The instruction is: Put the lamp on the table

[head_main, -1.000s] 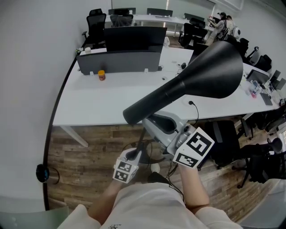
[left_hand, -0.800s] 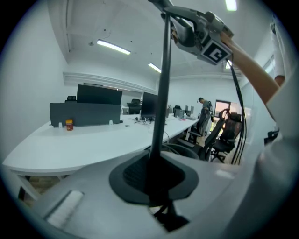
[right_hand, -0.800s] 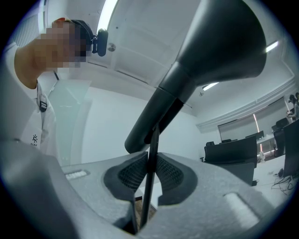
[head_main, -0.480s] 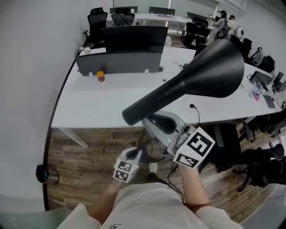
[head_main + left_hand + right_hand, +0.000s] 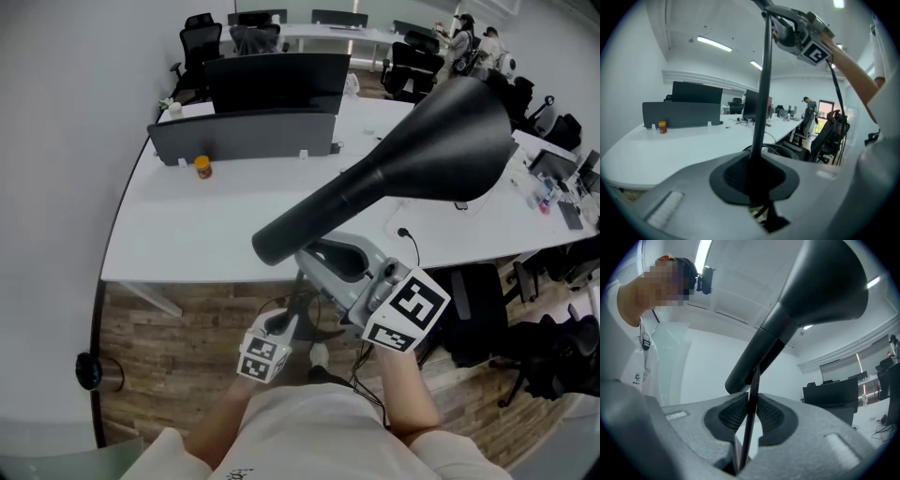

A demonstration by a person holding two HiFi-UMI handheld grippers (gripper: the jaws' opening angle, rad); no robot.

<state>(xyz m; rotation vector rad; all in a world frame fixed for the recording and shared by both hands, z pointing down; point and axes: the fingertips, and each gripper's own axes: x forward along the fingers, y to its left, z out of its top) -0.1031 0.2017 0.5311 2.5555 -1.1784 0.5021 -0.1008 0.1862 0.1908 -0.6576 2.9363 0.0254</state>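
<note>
Lamp (image 5: 323,208) hangs tilted in the air, with its shade (image 5: 450,131) over the near edge of the table (image 5: 187,234). Left gripper (image 5: 279,326) pinches the pole (image 5: 762,84) low down. Right gripper (image 5: 323,255) clamps it just under the shade. Both pairs of jaws are narrow, closed on the thin pole. I judge both grips should stay firm while the pole is brought upright and lowered onto bare tabletop. Jar (image 5: 202,167), divider (image 5: 248,136) and monitor (image 5: 277,82) stand at the far side. A cable (image 5: 405,232) lies near the likely landing spot, and a chair (image 5: 473,309) sits under the edge.
</note>
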